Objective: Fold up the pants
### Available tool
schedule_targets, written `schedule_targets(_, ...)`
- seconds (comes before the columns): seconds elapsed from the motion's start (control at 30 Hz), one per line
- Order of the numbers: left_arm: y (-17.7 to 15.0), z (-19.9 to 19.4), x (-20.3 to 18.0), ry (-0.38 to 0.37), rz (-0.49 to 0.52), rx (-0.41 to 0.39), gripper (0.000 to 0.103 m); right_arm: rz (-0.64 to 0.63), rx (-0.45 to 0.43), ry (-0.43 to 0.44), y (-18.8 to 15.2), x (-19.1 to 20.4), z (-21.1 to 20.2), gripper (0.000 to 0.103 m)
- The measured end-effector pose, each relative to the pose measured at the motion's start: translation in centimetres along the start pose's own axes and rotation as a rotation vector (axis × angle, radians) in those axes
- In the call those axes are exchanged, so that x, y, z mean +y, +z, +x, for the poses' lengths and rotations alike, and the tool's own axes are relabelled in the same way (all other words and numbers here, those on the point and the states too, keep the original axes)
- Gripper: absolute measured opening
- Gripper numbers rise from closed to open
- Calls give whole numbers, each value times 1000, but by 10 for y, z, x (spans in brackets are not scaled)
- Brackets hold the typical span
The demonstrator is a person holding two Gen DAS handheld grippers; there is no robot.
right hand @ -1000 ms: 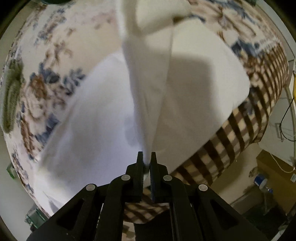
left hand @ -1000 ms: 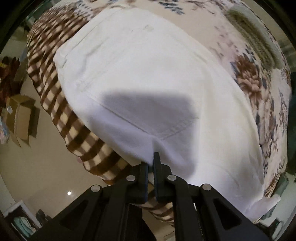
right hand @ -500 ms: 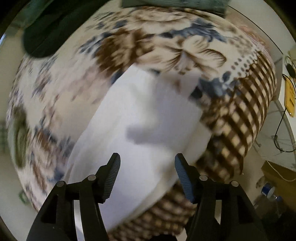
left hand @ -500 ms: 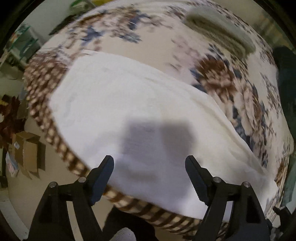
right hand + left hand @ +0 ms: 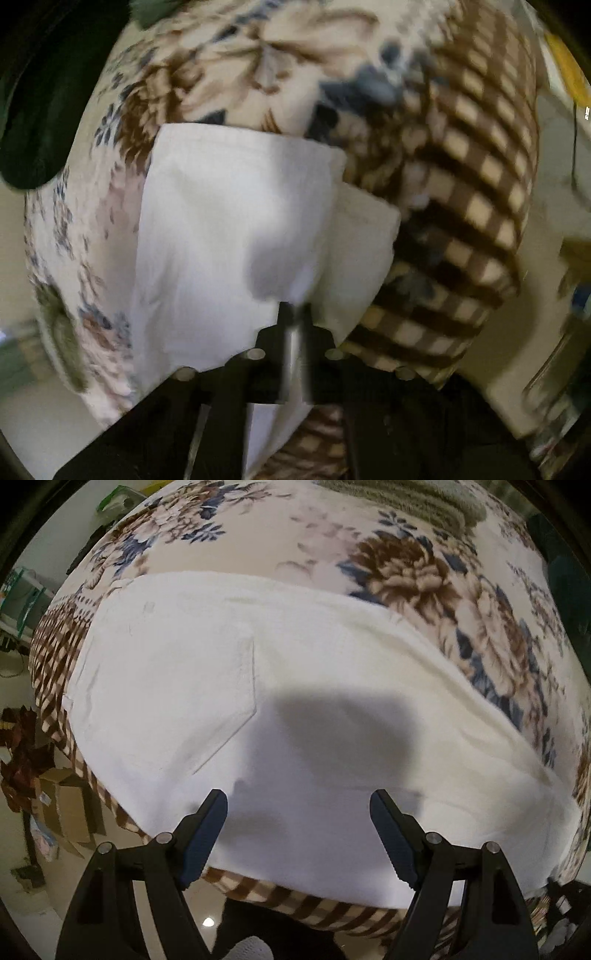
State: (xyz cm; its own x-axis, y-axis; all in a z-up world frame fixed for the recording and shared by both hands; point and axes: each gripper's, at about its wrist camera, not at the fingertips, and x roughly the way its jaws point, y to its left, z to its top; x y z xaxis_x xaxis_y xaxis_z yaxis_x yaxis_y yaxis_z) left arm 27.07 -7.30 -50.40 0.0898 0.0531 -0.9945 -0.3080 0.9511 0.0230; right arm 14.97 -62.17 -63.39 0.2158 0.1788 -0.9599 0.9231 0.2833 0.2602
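White pants [image 5: 295,709] on floral bedspread [image 5: 424,572]; cardboard boxes [image 5: 70,812] below.

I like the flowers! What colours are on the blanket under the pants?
Cream blanket with brown and blue flowers, brown checks along its edge; clearest in the left wrist view.

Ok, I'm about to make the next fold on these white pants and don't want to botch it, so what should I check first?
1. Pants lying flat on the bedspread: ok in the left view.
2. Left gripper free of cloth: ok, jaws wide apart above the pants.
3. Right gripper grip: jaws together at the cloth edge; whether cloth is pinched, cannot tell, picture blurred.
4. Layer edges aligned: not ok, a lower layer sticks out on the right.
5. Hem off the checked border: cannot tell.
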Motion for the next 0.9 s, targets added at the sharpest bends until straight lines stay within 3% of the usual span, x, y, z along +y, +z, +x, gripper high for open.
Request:
schedule_targets(0.07, -2, -1, 5, 9, 14, -3, 78, -34, -48, -18, -20, 17, -6, 2)
schedule_targets(0.2, -4, -1, 18, 21, 19, 3, 78, -20, -75, -17, -26, 11, -34, 2)
schedule_targets(0.3, -4, 2, 32, 37, 7, 7, 78, -44, -42, -73, -25, 7, -24, 2)
schedule_targets(0.4, -6, 1, 53, 31, -31, 21, 78, -51, 61, -97, -19, 6, 1, 4)
schedule_targets(0.43, -6, -1, 63, 29, -50, 21, 78, -48, 52, -115, -19, 4, -2, 8)
schedule_targets(0.5, -5, -6, 84, 22, -93, 22, 78, -39, 19, -50, -20, 2, -18, 14)
schedule_targets(0.57, -4, -12, 115, 17, -171, 14, 78, -47, 30, -3, -26, 4, -26, 37)
schedule_targets(0.67, 0, -17, 160, 10, -296, -14, 78, -94, 88, 30, -47, 14, -25, 51)
schedule_targets(0.9, 13, -8, 234, 64, -508, -84, 78, -215, 288, 67, -142, 57, 34, 55)
